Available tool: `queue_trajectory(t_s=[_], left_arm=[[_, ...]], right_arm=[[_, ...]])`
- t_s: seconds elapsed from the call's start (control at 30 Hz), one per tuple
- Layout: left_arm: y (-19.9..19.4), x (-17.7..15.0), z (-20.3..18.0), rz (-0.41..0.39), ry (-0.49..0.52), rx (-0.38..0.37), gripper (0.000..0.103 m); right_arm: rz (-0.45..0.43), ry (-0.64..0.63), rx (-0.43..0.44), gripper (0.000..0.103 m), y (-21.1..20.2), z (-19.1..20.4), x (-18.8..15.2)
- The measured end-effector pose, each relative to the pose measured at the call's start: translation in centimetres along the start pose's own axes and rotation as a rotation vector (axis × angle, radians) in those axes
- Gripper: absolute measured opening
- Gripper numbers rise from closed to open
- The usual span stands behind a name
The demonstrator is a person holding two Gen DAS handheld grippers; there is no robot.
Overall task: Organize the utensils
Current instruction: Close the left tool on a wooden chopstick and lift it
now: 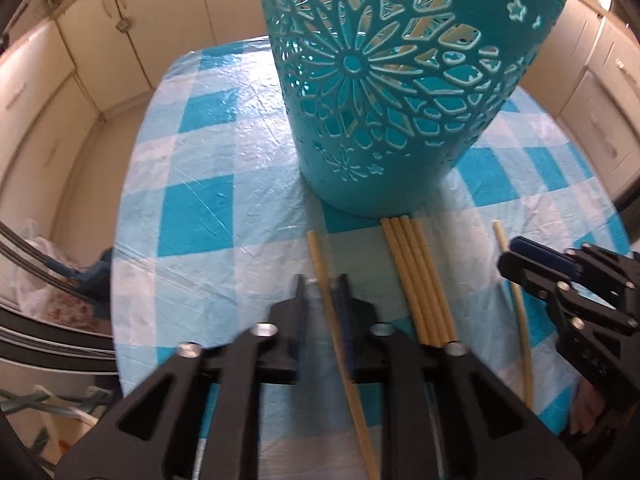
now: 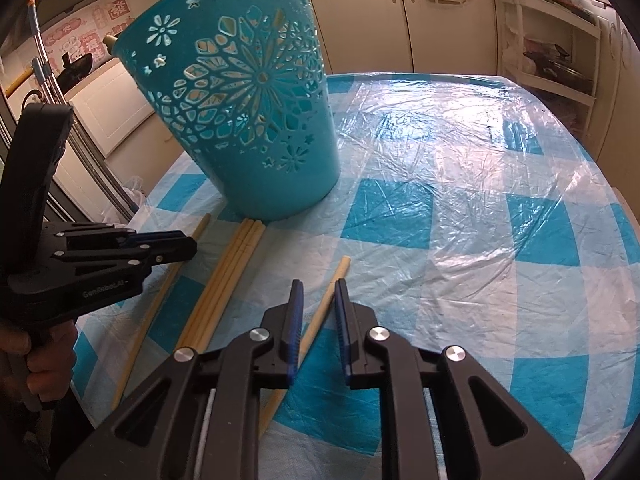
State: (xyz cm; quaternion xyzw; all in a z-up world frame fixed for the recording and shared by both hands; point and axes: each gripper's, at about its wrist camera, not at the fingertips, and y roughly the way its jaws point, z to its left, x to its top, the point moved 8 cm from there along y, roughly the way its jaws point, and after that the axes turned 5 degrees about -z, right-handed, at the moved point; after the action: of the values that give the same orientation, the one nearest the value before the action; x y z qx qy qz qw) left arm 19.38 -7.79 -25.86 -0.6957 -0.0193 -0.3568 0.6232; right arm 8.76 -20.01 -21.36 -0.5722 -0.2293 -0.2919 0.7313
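On the table with the blue checked cloth [image 2: 460, 208], six pale wooden chopsticks lie with their ends toward the teal basket [image 2: 248, 112], probably so they can go into it. Four of them form a tight bundle [image 1: 416, 280] touching the basket foot. The left gripper [image 1: 320, 284] straddles a single chopstick [image 1: 326, 280]; its jaws stand apart and do not seem to press it. The right gripper [image 2: 318, 288] does the same over another chopstick [image 2: 330, 292], the jaws narrowly apart. The chopsticks look thin, smooth and slightly bent.
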Motion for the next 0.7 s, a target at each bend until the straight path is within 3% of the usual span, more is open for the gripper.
queue_trajectory(t_s=[0.07,0.13,0.2,0.27,0.53,0.7], left_arm=[[0.2,0.2,0.2,-0.003,-0.004,0.028,0.038],[0.3,0.2,0.2,-0.01,-0.023,0.018,0.035],[0.2,0.3,0.0,-0.016,-0.027,-0.003,0.014],[0.1,0.2,-0.3,-0.015,-0.027,-0.008,0.006],[-2.2,-1.3,0.6,-0.041,-0.095,-0.05,0.005],[-7.4,-1.0,2.4,-0.15,-0.172,-0.152,0.005]], right_arm=[[-0.001,0.006,0.007,0.018,0.0,-0.1,0.0],[-0.003,0.017,0.016,0.018,0.0,-0.2,0.0],[-0.003,0.024,0.022,0.018,-0.1,-0.3,0.0],[-0.005,0.022,0.021,0.018,-0.1,-0.4,0.0],[-0.007,0.039,0.048,0.02,-0.2,-0.8,0.0],[-0.007,0.023,0.053,0.025,-0.2,-0.5,0.0]])
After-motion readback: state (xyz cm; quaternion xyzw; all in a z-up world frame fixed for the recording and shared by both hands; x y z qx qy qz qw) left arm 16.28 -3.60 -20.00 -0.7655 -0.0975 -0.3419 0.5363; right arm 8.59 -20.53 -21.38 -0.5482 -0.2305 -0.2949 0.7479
